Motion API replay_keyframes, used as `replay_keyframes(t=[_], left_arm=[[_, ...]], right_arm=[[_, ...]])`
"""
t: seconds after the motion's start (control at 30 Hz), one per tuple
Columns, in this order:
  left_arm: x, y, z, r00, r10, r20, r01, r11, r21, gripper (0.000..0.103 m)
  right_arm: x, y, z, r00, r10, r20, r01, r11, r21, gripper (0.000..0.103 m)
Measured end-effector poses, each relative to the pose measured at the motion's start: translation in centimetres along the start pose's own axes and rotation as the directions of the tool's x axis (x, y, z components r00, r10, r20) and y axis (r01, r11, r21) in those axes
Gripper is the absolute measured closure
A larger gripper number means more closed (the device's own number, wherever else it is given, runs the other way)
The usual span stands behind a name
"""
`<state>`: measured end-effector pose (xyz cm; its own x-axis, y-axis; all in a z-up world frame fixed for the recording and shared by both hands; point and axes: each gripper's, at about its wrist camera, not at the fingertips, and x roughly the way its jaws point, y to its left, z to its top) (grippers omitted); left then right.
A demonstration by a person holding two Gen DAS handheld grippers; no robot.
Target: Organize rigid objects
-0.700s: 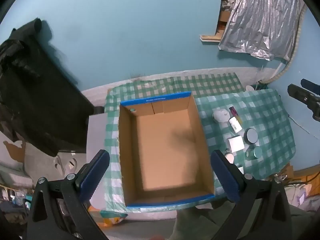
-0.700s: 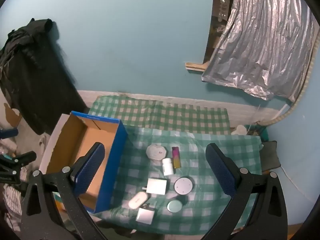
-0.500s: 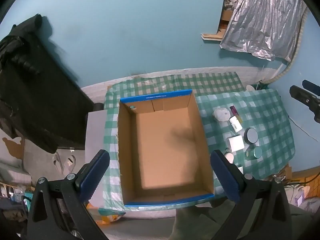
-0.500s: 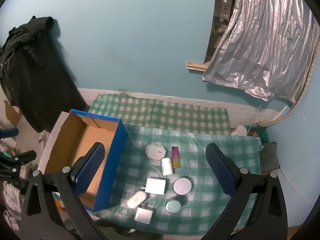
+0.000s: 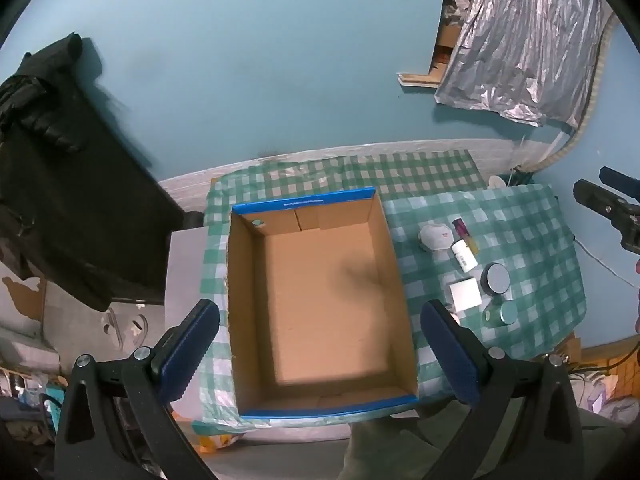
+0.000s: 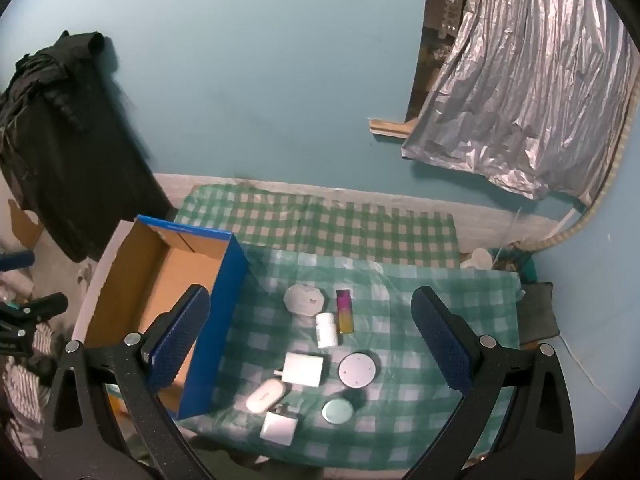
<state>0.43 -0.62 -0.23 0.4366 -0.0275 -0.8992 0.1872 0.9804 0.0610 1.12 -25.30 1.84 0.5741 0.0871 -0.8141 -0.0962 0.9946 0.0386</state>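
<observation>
Blue pads on the right gripper (image 6: pixel 310 340) are spread wide apart and hold nothing. It hangs high over the little things on the green checked cloth (image 6: pixel 440 300). Nearest to it lie a small white plug (image 6: pixel 279 427), a white oval case (image 6: pixel 265 396) and a round green lid (image 6: pixel 337 411). A bit farther are a bigger white plug (image 6: pixel 303 369) and a round grey puck (image 6: pixel 357 370). Farther still lie a white bottle (image 6: pixel 326 329) and a pink and yellow stick (image 6: pixel 345 311). Both lie flat, with their long sides pointing away from the gripper. A white eight-sided dish (image 6: pixel 303 299) is the farthest.

The left gripper (image 5: pixel 320 354) is spread wide too, with nothing in it. It hangs over the cardboard box (image 5: pixel 248 312), which has nothing in it. All the things sit to the right of the box, so I think the right gripper is nearer to them and should reach down first.
</observation>
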Motion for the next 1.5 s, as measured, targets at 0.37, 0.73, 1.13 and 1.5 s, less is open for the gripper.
replay_keyframes(t=[0.37,0.73,1.13,1.5], left_arm=[[0.3,-0.3,-0.2,1.0,0.009,-0.004,-0.009,1.0,0.003,0.002],[0.7,0.1,-0.1,1.0,-0.003,-0.016,0.003,1.0,-0.012,0.002],[0.8,0.5,-0.1,1.0,0.0,-0.018,0.0,1.0,-0.019,0.002],[0.9,0.9,0.1,1.0,0.0,-0.023,0.0,1.0,-0.027,0.002]], right_arm=[[0.5,0.0,-0.1,1.0,0.007,-0.012,-0.007,1.0,-0.012,0.002],[0.6,0.5,0.3,1.0,0.014,-0.016,-0.014,1.0,-0.024,0.002],[0.6,0.5,0.4,1.0,0.015,-0.016,-0.015,1.0,-0.018,0.002],[1.0,0.8,0.7,1.0,0.015,-0.025,-0.016,0.999,-0.033,0.002]])
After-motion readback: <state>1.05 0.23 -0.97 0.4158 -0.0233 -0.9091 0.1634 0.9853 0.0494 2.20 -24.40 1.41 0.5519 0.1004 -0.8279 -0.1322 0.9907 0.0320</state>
